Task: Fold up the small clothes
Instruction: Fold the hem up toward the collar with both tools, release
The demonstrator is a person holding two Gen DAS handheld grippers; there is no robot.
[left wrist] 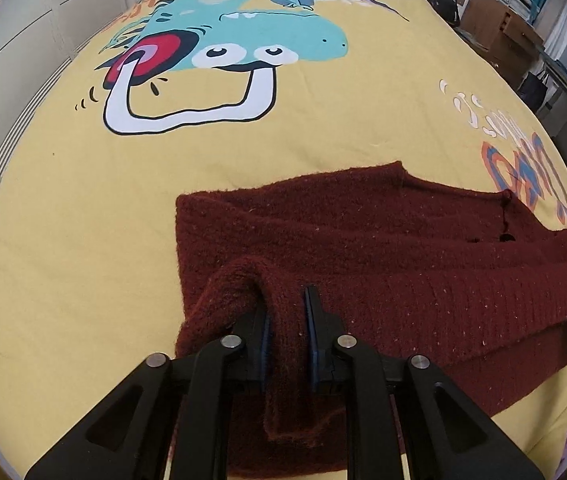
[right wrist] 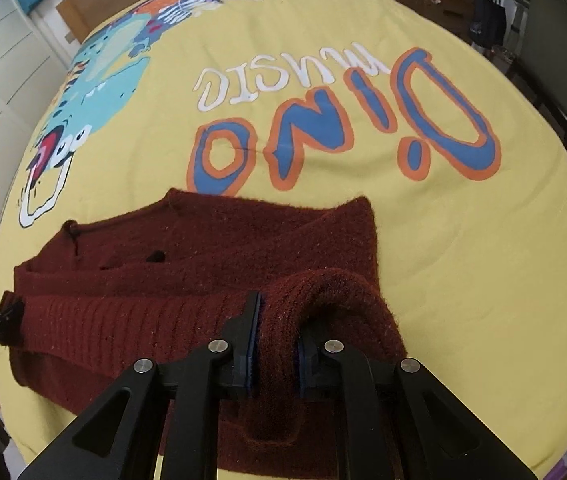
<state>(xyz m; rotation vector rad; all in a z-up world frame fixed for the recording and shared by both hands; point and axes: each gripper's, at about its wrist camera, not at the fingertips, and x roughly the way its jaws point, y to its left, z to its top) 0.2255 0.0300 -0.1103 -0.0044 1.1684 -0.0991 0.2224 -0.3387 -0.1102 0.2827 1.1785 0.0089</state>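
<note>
Maroon sweater (left wrist: 383, 248), pinched by each hand-held gripper (left wrist: 287, 312) (right wrist: 277, 320), lies on bedspread (right wrist: 463, 240) reading "DINO MUSIC" (right wrist: 343, 120).

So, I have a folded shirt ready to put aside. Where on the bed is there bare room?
Free: yellow bedspread left of the maroon sweater, up to the dinosaur print; also the stretch right of the sweater, below the DINO lettering. Crowded: the near edge, where left gripper and right gripper each pinch the sweater.
</note>
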